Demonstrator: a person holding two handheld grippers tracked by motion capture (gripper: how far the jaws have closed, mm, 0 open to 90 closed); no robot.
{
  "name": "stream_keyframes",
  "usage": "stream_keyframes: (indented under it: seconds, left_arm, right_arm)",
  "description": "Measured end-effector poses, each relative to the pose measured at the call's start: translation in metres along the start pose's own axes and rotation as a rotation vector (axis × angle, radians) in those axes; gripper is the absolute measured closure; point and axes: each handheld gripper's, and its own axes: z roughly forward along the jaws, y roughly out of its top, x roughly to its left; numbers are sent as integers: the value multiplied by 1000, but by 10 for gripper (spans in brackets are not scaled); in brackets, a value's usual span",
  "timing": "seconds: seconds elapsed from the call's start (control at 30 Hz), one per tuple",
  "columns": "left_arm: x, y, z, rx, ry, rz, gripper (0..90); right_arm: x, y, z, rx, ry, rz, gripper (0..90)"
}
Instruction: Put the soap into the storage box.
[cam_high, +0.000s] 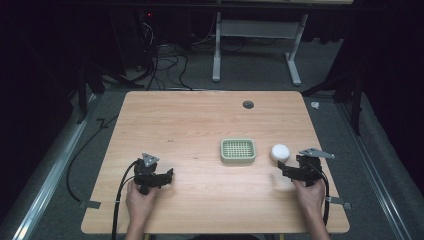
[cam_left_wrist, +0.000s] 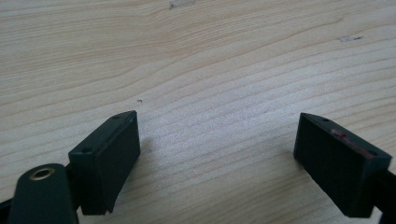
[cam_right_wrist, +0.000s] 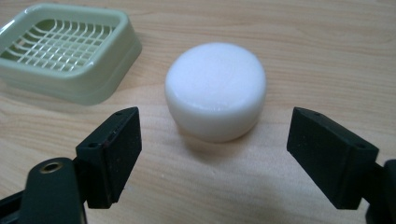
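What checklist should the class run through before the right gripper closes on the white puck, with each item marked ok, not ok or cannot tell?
1. Right gripper open wider than the puck: ok.
2. Puck lined up with the gap between the jaws: ok, though it lies just ahead of them.
3. Puck apart from the green tray: ok, bare table shows between them.
4. Tray free of contents: ok.
5. Left gripper out of the way, open over bare wood: ok.
6. Puck's weight and slipperiness: cannot tell.
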Motion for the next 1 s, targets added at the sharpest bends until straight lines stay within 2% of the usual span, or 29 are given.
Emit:
stream_keyframes:
  seconds: [0.43, 0.73, 1.0]
  left_arm:
    - [0, 0, 0, -3, -1, -2, 150]
    - [0, 0, 0, -2, -1, -2, 150]
    - [1, 0, 0, -3, -3, -4, 150]
  right_arm:
    - [2, 18, 10, -13, 9, 4, 151]
    - [6, 29, 23, 1, 0, -10, 142]
    - [7, 29, 33, 23, -16, -15, 139]
